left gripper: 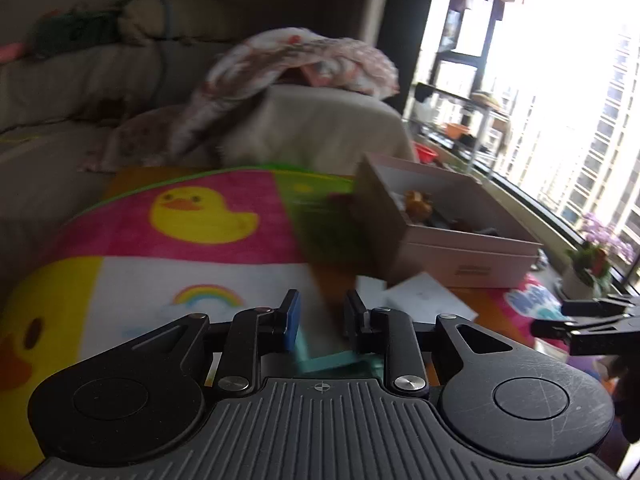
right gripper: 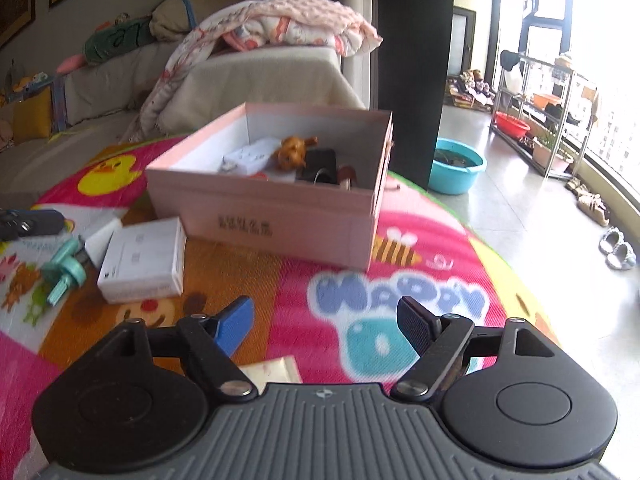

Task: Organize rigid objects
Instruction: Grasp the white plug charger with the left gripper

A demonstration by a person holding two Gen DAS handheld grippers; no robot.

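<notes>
Right gripper [right gripper: 326,326] agape over play mat [right gripper: 280,280]

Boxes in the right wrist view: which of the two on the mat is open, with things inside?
The large pink box: it has no lid and holds small items. The small white box beside it is closed and flat.
</notes>
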